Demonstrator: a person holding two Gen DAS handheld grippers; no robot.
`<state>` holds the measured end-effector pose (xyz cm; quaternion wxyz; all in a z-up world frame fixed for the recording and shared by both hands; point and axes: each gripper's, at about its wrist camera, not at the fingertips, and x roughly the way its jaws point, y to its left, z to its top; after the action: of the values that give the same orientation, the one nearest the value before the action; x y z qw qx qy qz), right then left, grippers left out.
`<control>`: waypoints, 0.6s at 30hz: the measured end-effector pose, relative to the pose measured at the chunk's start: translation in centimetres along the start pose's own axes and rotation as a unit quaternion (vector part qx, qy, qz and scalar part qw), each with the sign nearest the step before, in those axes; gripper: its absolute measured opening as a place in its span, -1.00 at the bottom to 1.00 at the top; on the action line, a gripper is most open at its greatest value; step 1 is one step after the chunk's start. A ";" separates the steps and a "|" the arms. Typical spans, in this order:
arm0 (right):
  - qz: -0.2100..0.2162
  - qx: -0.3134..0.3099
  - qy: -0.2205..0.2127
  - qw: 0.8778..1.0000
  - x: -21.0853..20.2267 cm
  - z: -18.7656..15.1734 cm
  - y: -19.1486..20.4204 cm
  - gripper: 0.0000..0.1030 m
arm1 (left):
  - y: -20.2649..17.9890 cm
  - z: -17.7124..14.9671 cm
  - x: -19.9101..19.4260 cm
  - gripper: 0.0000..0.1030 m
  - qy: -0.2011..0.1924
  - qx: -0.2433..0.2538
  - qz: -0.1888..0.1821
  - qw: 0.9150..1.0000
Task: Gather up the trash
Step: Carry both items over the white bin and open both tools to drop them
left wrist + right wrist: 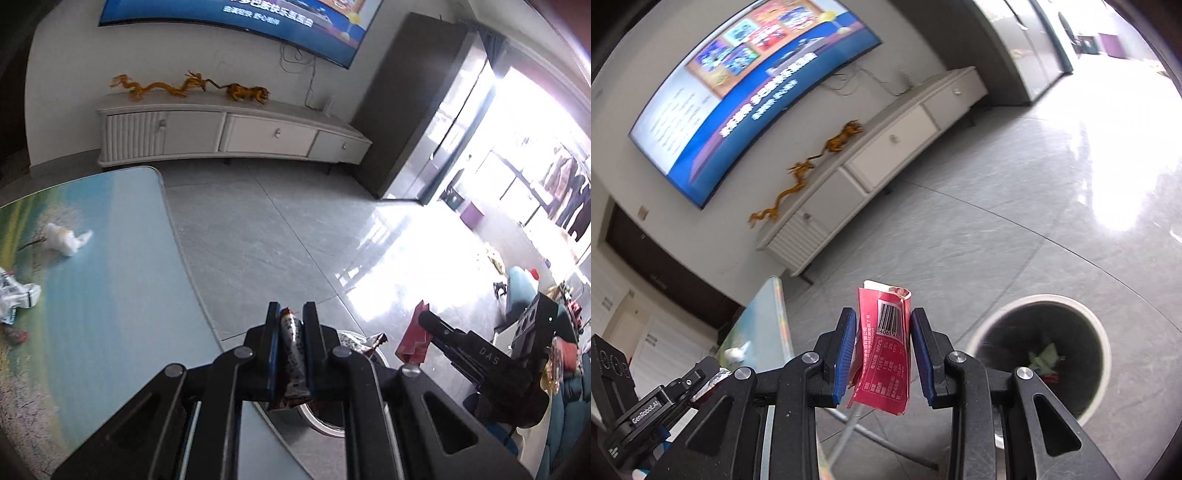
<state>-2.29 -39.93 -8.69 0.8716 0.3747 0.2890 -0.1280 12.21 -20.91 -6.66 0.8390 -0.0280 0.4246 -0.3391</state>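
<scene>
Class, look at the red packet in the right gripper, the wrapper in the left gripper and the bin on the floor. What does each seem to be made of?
Red packet: probably thin card or coated paper; it holds sharp folds and has a matte printed face.
Wrapper: likely plastic or foil film; crinkled, with silvery glints.
Bin: probably plastic; smooth pale rim, dark liner inside.

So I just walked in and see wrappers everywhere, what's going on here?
A person is clearing trash with a pair of tongs in each hand. The left tongs are shut on a silvery snack wrapper, and the right tongs grip a folded red packet. Both are off the table's edge, near the round bin on the floor, which already has scraps inside. A crumpled tissue and other wrappers are left on the table.
</scene>
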 end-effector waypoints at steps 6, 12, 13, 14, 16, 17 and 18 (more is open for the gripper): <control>-0.052 0.038 0.015 0.998 1.1 -0.2 -5.5 -0.44 | -5.3 -1.1 7.0 -0.78 0.060 0.047 0.009 0.997; -0.091 0.060 0.037 0.993 2.5 -0.9 -9.0 -0.42 | -8.4 -3.3 13.2 -0.75 0.119 0.073 0.012 0.990; -0.097 0.062 0.039 0.993 2.6 -1.0 -9.4 -0.40 | -8.7 -3.6 13.8 -0.72 0.125 0.074 0.012 0.989; -0.103 0.063 0.041 0.992 2.7 -1.1 -9.9 -0.38 | -9.0 -3.8 14.6 -0.72 0.133 0.074 0.009 0.988; -0.112 0.069 0.043 0.990 2.8 -1.4 -11.1 -0.36 | -9.4 -4.2 16.1 -0.70 0.148 0.071 0.004 0.987; -0.115 0.072 0.045 0.990 2.9 -1.5 -11.5 -0.36 | -9.6 -4.4 16.9 -0.67 0.156 0.068 0.001 0.985; -0.118 0.075 0.047 0.989 2.9 -1.6 -11.8 -0.34 | -9.9 -4.6 17.6 -0.66 0.164 0.065 -0.006 0.984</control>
<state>-5.80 -46.93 -18.18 0.8056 0.4078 0.3610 -0.2332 10.62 -37.81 -18.49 0.7560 0.0799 0.5333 -0.3711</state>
